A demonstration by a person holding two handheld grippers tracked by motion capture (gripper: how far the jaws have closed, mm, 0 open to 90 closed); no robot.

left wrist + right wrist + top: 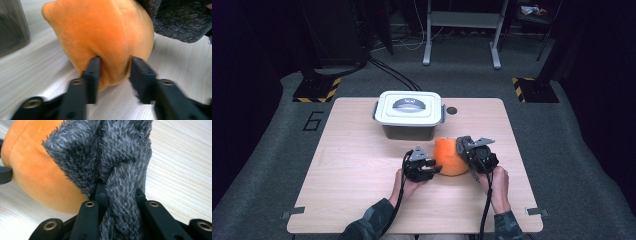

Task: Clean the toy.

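Grey carpet floor runs all round your light wood-grain table top; dark room behind, with a white metal stand's legs at 12 o'clock, black cables trailing across the carpet toward the table, and black bases with yellow-black hazard stripes at 10 and 2 o'clock. A "6" is marked on the carpet off the table's left edge. Small dark round hole sits near the table's far edge.

Your white-lidded, grey-walled plastic storage box with side clips stands at 12 o'clock on the table, lid on, a grey handle recess on top.

Just on your side of it, right of the table's centre, lies the orange plush toy with a dark grey fuzzy part, resting on the wood.

Your left gripper is at the toy's 8 o'clock. In the left gripper view its jaws stand part-open, straddling a bulge of orange plush; pads sit beside the fabric, no firm pinch visible.

Your right gripper is at the toy's 3 o'clock. In the right gripper view its jaws are clamped narrow on a fold of the grey fuzzy fabric, the orange body just left of it.

Both hands and dark green sleeves enter from 6 o'clock.
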